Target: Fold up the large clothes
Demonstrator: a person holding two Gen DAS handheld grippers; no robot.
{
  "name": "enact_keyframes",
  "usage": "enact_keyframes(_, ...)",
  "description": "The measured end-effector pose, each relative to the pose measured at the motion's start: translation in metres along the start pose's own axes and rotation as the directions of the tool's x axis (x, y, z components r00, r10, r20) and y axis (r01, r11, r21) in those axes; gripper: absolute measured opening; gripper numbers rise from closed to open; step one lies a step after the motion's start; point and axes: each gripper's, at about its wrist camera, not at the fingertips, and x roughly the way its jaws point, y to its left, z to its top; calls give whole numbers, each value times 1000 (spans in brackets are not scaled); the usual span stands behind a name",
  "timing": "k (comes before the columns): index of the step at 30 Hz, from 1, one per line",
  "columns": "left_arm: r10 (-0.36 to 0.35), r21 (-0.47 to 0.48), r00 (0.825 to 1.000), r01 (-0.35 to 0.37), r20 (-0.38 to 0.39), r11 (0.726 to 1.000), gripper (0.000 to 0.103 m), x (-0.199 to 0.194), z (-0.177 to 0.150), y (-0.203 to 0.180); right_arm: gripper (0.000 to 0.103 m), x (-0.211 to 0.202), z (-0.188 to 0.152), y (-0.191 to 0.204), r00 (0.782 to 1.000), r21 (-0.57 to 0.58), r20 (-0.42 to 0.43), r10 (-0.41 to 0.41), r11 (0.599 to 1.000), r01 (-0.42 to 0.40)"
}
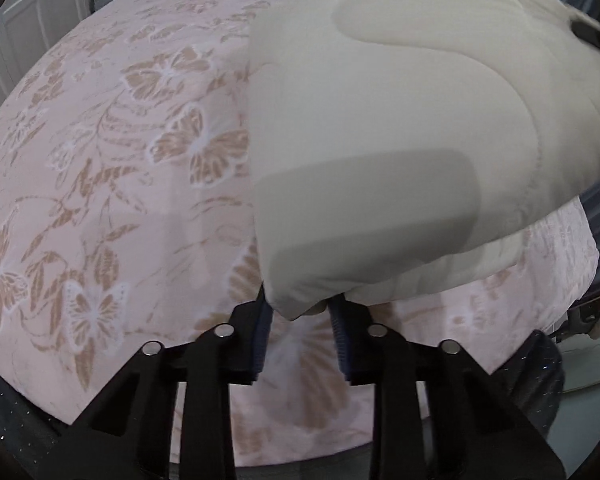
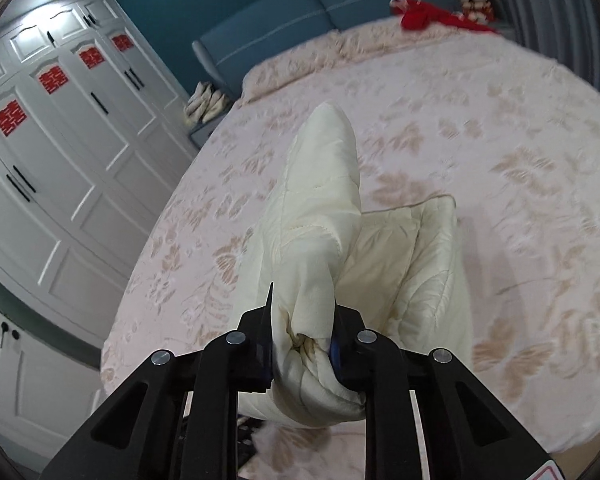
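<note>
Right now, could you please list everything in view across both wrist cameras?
Cream quilted padded garment: one, cream, on the bed, a corner in each gripper.
Pink butterfly-print bedspread: one, pink and tan, covering the bed.
White panelled wardrobe: one, white with red emblems, beside the bed.
Blue padded headboard: one, blue, far end.
Red cloth: one, red, near the headboard.
Left gripper: black, fingers clamping cream fabric.
Right gripper: black, fingers clamping bunched fabric.

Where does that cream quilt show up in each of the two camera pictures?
Left wrist view: the cream quilt fills the upper right, its corner down between the gripper's fingers.
Right wrist view: centre, bunched up from the gripper toward the middle.
Shared landmark: the pink butterfly bedspread beneath it.
</note>
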Motion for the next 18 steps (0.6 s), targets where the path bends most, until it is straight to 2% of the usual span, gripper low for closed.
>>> enact_keyframes(3,-24,-4,1000,24,15,1000,20,-10,4,-8,17,-19,-9,-21,997,14,35,-68,998,68)
enact_keyframes(7,-15,-4,1000,15,1,1000,18,-9,8,-15,17,-7,-33,-65,991,96,-22,-132,986,134)
enact_keyframes(11,-2,-6,1000,2,-22,1000,17,-4,7,-16,17,21,-64,-101,988,174,-82,-132,974,144)
enact_keyframes(18,34,-13,998,-35,-60,999,17,13,2,-11,18,53,-84,-114,986,180,-117,-120,974,140)
